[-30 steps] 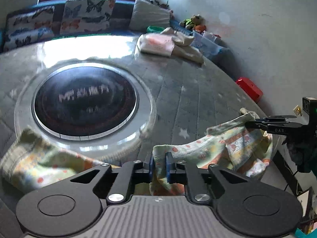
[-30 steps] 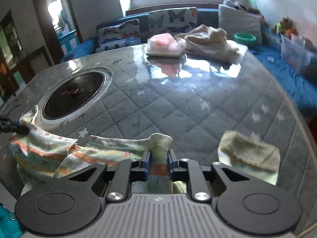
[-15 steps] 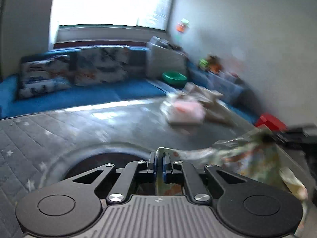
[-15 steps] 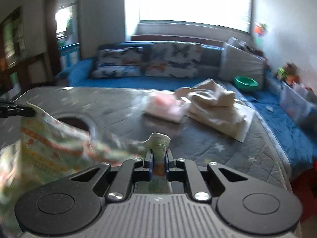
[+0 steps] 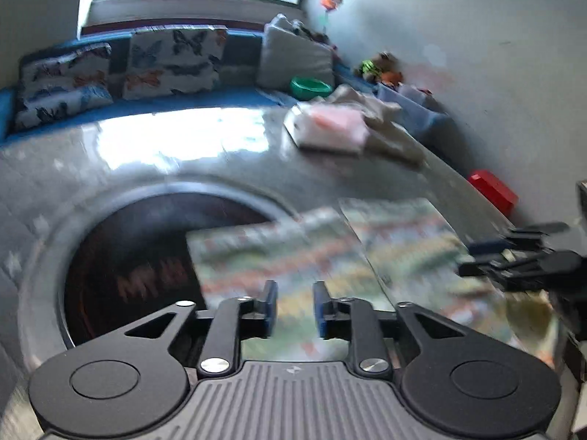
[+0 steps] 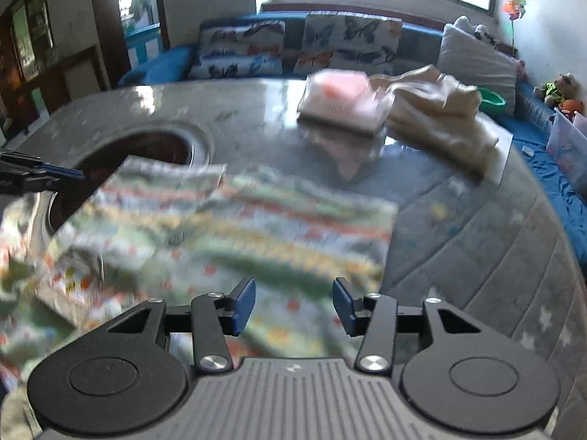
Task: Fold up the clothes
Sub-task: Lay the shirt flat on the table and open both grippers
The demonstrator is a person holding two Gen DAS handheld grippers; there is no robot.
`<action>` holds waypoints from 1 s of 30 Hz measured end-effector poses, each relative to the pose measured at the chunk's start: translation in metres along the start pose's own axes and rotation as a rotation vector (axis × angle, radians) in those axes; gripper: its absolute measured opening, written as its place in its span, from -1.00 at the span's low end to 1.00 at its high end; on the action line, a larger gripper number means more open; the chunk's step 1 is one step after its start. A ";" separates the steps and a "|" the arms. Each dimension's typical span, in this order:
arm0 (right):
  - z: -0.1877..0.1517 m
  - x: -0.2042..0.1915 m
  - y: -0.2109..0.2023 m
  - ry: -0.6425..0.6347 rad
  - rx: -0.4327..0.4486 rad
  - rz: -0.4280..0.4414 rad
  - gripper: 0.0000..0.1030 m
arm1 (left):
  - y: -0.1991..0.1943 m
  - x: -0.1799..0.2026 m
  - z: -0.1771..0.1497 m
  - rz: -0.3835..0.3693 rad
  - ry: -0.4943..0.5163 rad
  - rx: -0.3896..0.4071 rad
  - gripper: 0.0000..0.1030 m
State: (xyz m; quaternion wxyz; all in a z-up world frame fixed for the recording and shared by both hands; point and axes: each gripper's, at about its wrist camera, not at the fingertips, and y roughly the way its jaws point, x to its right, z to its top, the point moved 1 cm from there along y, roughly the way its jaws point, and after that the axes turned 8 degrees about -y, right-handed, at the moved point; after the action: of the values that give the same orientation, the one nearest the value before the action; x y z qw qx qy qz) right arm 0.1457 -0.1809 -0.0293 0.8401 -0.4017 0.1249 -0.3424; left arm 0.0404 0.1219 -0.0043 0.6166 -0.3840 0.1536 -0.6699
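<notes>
Left gripper (image 5: 293, 308), its blue-padded jaws spread apart with nothing between them, hangs just above a patterned garment (image 5: 330, 253) that lies spread flat ahead of and beneath it, one edge draped over the dark round inset (image 5: 128, 256) to the gripper's left. To its right, the right gripper (image 5: 513, 260) shows at the cloth's edge. Seen from the right wrist, the right gripper (image 6: 293, 304) is likewise parted wide and empty, the blurred garment (image 6: 227, 227) directly under and ahead of it. Beyond it, a folded pink-and-white stack (image 6: 345, 102) rests beside a heap of cream clothes (image 6: 440, 110) on the grey quilted table (image 6: 458, 227).
</notes>
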 end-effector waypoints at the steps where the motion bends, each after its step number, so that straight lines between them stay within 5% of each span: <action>1: -0.004 -0.003 0.001 0.000 -0.011 -0.005 -0.08 | -0.002 0.003 -0.008 0.034 0.005 0.012 -0.37; 4: -0.012 -0.005 0.001 0.015 -0.020 -0.023 -0.05 | -0.012 0.009 -0.028 0.130 0.005 0.049 -0.08; 11: -0.020 0.003 -0.002 0.049 -0.016 -0.055 0.03 | -0.021 0.006 -0.049 0.160 -0.035 0.025 -0.02; 14: -0.021 0.004 0.000 0.058 -0.013 -0.067 0.03 | -0.014 0.004 -0.054 0.167 -0.050 -0.021 -0.31; 16: -0.022 0.003 0.000 0.056 -0.012 -0.071 0.03 | -0.013 0.001 -0.058 0.167 -0.073 -0.040 -0.67; 19: -0.022 0.001 0.000 0.052 -0.012 -0.080 0.06 | -0.015 0.004 -0.063 0.157 -0.059 -0.028 -0.86; 30: 0.006 -0.028 0.030 0.034 0.031 -0.055 0.09 | -0.020 -0.036 -0.049 0.276 -0.118 0.051 -0.93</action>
State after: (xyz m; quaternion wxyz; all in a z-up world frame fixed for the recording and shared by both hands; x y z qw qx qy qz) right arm 0.1419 -0.1453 -0.0498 0.8342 -0.3861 0.1225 -0.3741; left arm -0.0100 0.1464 -0.0346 0.7202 -0.3823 0.1514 -0.5588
